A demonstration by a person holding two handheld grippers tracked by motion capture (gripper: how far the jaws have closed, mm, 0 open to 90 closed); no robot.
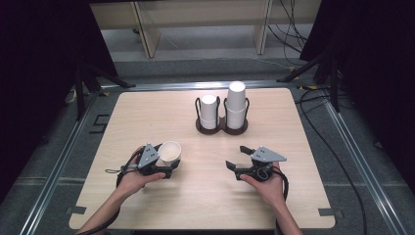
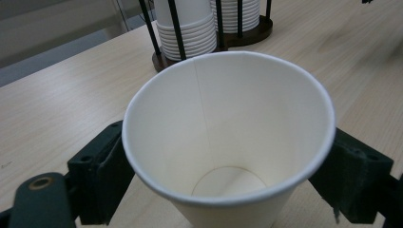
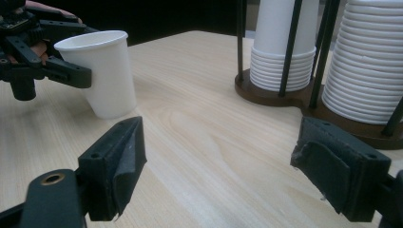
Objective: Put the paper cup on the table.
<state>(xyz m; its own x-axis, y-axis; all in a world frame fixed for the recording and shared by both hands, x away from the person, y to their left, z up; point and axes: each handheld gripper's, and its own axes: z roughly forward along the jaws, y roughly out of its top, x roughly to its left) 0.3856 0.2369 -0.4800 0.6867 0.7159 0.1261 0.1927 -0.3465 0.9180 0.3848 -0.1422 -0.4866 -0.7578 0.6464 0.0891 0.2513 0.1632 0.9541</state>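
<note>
The left gripper [image 1: 169,164] clenches its fingers [image 2: 102,175] on a paper cup [image 2: 228,137] seemingly resting upright on the tabletop [image 1: 205,196], where squeezing harder could crumple it, while the right gripper [image 1: 237,157] idles released.

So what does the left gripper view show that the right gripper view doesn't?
Left gripper view alone: the inside of the paper cup, down to its round bottom, empty.

Right gripper view alone: the cup's outer wall, the left gripper clamped on it, and the right gripper open.

Both: the wooden table and the cup stacks in their holder.
</note>
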